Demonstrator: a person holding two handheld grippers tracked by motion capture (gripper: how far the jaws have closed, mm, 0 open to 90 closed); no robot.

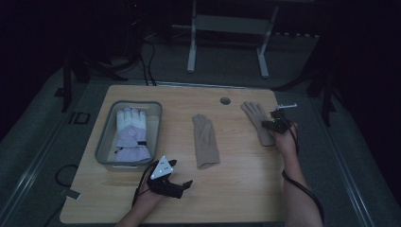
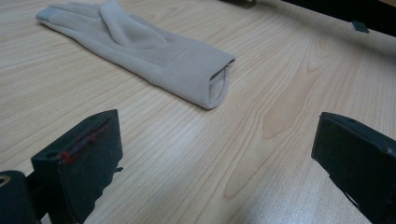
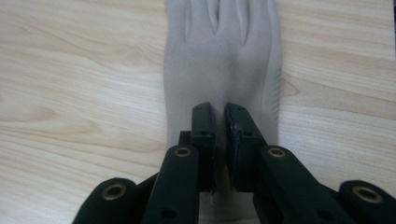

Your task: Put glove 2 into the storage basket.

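Your right gripper (image 3: 219, 140) is pinched shut on the soft beige cloth glove (image 3: 224, 70) lying flat at the table's right side — you are at the picking-up step. Next, lift it gently; your left gripper (image 2: 215, 154) waits wide apart near the other beige glove (image 2: 154, 56).

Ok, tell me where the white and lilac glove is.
High view, table's left side: the white and lilac glove lies inside the grey bin, left of the middle beige glove.

wooden table (image 1: 236, 189) | on it: two beige gloves (image 1: 205, 140) (image 1: 257, 120), grey bin (image 1: 105, 142)
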